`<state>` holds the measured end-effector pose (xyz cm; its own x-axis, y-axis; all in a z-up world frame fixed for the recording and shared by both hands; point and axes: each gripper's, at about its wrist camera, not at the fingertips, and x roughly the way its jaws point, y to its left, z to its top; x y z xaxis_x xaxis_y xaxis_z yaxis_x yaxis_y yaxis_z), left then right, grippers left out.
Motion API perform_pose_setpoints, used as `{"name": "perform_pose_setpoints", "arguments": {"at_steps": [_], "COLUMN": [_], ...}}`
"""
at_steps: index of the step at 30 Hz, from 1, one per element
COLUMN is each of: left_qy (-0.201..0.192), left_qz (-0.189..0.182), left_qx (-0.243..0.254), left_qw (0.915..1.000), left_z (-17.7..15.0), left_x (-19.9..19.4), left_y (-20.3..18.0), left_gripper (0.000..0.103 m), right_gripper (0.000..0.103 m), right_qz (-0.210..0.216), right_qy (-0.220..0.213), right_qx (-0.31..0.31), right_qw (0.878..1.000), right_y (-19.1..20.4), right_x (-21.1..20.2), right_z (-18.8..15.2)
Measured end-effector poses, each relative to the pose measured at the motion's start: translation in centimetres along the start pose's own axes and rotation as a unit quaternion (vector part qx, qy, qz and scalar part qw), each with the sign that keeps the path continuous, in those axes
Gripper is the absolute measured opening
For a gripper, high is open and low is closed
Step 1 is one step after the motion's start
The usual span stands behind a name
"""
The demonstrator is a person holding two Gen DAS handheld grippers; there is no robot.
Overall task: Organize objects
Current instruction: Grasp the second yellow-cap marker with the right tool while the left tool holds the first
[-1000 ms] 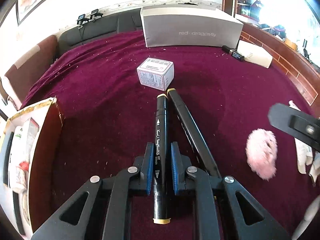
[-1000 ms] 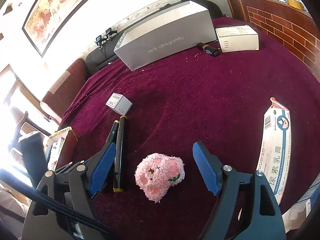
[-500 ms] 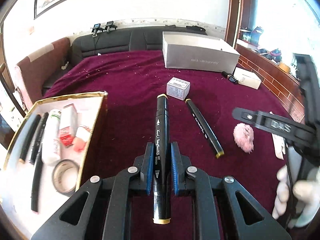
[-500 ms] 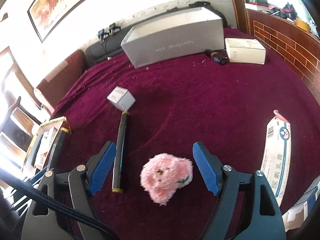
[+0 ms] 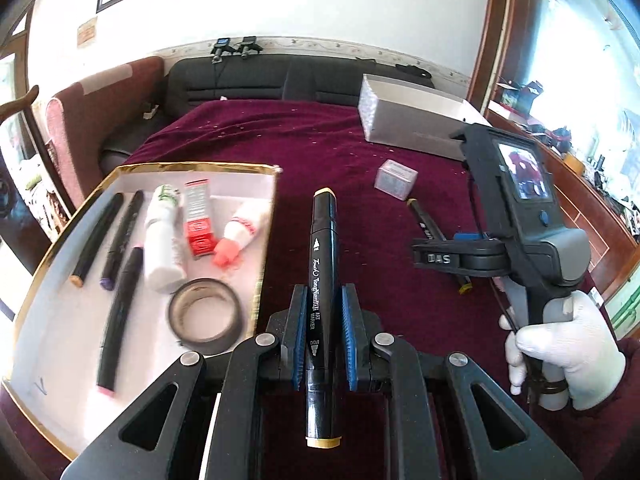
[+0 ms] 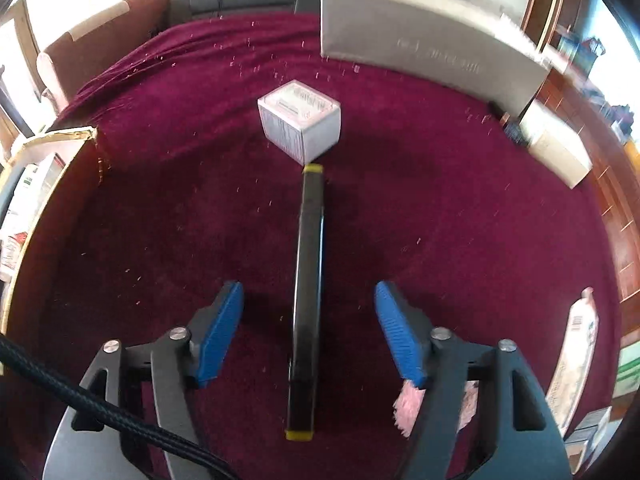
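My left gripper (image 5: 323,332) clamps a black marker (image 5: 322,276) beside the tray (image 5: 52,256); my right gripper (image 6: 310,332) closes, pads clear, around a second marker (image 6: 308,280) mid-table.

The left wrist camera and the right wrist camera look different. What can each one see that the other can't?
Only the left wrist view shows the left gripper shut on a black marker, the tape roll in the tray, and a gloved hand.

Only the right wrist view shows the right gripper, jaws closing around the second marker but not yet touching it, plus a pink fluffy toy behind one finger.

Both show the small white box, the big grey box, the second marker and the red cloth.
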<state>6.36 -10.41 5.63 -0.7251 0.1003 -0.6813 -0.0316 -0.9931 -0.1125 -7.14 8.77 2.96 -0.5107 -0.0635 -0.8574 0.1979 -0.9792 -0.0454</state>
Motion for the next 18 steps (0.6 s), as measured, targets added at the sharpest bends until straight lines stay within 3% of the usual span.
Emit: {"name": "perform_pose_setpoints", "arguments": {"at_steps": [1,3,18], "left_qy": [-0.001,0.000,-0.009], "left_qz": [0.000,0.002,0.014], "left_qx": [-0.001,-0.004,-0.009], "left_qw": [1.0000,1.0000,0.9998], "left_z": [-0.1,-0.2,-1.2], "left_x": [0.0,-0.1,-1.7], "left_y": [0.2,0.7,2.2], "left_gripper": [0.013,0.013,0.013], "right_gripper": [0.024,0.016,0.012], "right_qz": [0.007,0.019,0.101], "right_qy": [-0.003,0.001,-0.024], "right_qx": [0.000,0.005,0.051], "right_qw": [1.000,1.000,0.993], "right_y": [0.1,0.3,-0.3], "right_x": [-0.2,-0.3,-4.2], "right_z": [0.0,0.1,-2.4]}}
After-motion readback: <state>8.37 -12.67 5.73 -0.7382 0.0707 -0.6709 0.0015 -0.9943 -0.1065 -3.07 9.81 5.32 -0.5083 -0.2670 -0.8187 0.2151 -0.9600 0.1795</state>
